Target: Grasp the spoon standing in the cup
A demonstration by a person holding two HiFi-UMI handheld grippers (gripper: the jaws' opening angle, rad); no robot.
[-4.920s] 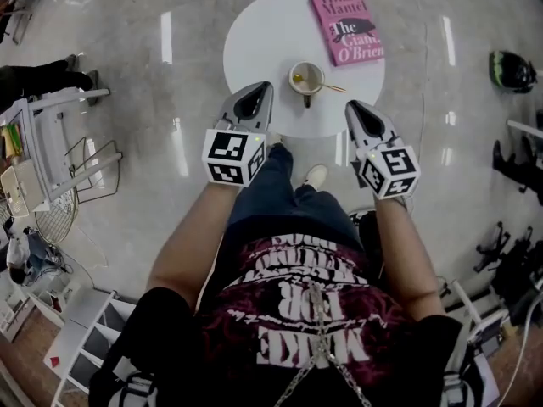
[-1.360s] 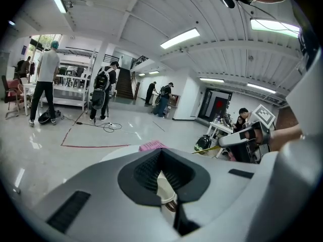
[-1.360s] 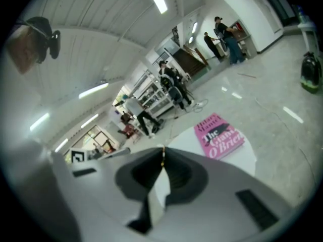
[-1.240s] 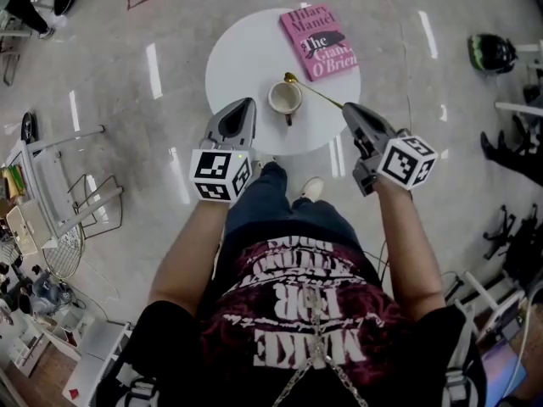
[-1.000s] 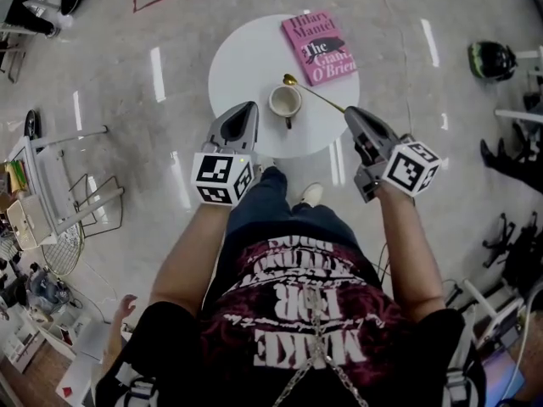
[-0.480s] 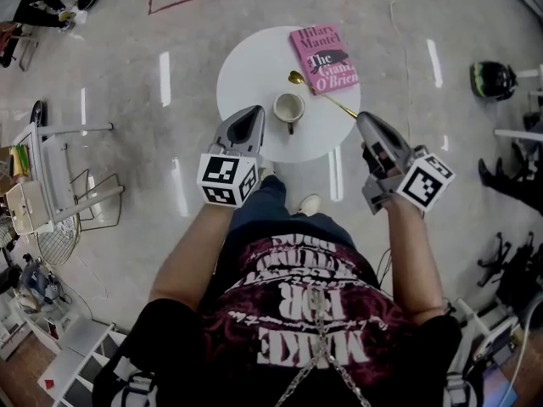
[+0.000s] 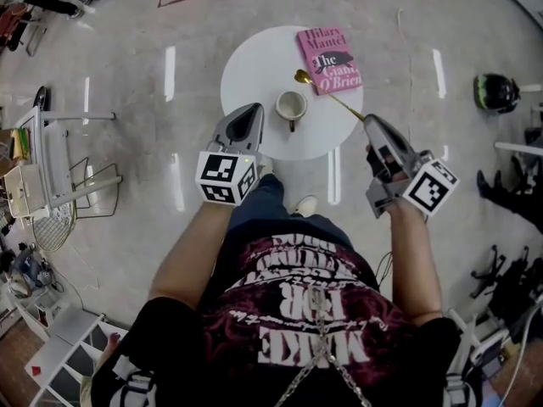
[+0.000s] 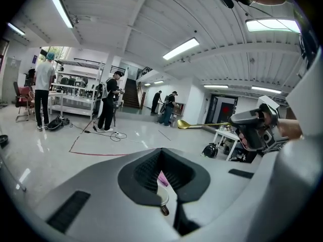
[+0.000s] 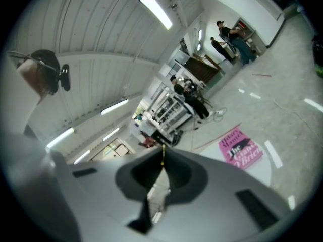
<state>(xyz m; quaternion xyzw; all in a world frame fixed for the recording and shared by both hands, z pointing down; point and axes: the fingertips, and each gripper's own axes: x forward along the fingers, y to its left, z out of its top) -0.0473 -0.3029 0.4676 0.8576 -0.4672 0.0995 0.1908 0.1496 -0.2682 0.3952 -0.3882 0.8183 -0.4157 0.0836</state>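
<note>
A gold spoon (image 7: 329,97) hangs in the air above the white round table (image 7: 254,66), its bowl up and to the left. My right gripper (image 7: 366,119) is shut on the handle's end. The pale cup (image 7: 291,106) stands on the table with nothing in it, left of the spoon. My left gripper (image 7: 252,109) hovers at the table's near left edge, shut and holding nothing. The left gripper view shows the spoon (image 8: 202,124) sticking out level from the right gripper (image 8: 241,119). In the right gripper view the thin handle (image 9: 163,158) runs out from between the jaws.
A pink book (image 7: 329,59) lies on the table's far right part and also shows as the book (image 9: 240,149) in the right gripper view. A helmet (image 7: 496,92) sits on the floor at right, shelving and racks (image 7: 51,168) at left. People stand far off (image 8: 108,102).
The spoon stood in the cup with both grippers back from it; now my right gripper holds it clear of the cup. Over the last second that gripper rose with it.
</note>
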